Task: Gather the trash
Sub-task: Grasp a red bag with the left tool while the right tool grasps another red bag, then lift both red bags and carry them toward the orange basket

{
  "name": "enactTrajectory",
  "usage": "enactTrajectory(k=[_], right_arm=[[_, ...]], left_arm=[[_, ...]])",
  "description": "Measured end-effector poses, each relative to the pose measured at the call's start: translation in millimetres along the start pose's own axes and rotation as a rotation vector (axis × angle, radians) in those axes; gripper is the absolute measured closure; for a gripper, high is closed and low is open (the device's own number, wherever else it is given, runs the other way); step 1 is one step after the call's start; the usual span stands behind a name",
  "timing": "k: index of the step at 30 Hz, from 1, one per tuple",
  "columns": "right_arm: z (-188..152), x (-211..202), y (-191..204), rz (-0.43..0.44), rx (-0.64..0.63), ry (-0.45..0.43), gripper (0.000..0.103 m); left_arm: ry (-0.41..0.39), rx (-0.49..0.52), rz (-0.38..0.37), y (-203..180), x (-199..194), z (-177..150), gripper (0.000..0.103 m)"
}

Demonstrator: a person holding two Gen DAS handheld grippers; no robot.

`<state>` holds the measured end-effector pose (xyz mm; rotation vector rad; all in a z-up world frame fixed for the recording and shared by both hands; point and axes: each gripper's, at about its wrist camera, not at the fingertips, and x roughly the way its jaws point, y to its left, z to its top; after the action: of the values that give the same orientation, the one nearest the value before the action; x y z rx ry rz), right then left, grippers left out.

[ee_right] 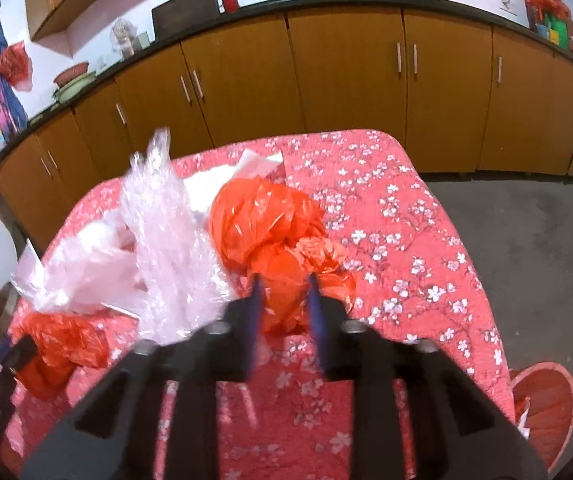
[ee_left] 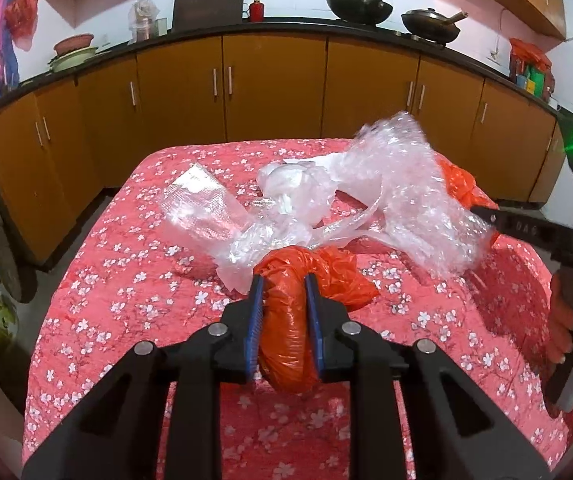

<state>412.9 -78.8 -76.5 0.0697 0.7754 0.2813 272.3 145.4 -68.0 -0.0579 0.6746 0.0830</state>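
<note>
Floral tablecloth (ee_left: 126,300): left tool (ee_left: 284,284) level, grips orange bag (ee_left: 286,344); right tool (ee_right: 286,284) angled down, unclenched.

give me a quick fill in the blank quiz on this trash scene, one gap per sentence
1. The left gripper is shut on a bag coloured ____.
2. The right gripper is open, its fingers on either side of an orange bag lying on the ____ tablecloth.
3. Two black ____ sit on the counter.
4. The red bin stands on the ____.

Missing words: orange; floral; woks; floor
</note>
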Motion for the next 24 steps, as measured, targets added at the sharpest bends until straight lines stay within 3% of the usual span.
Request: enactTrajectory(k=[6,24], right_arm=[[-4.6,-12.6,-0.2,-0.027,-0.022,-0.036,0.095],[-17.9,-88.1,-20.7,-0.030,0.002,-0.133,0.096]], left_arm=[[0.002,-0.013,0.003,2.2,1.6,1.1,0.081],[-0.064,-0.056,-0.019,6.8,-38.3,7.0,0.085]])
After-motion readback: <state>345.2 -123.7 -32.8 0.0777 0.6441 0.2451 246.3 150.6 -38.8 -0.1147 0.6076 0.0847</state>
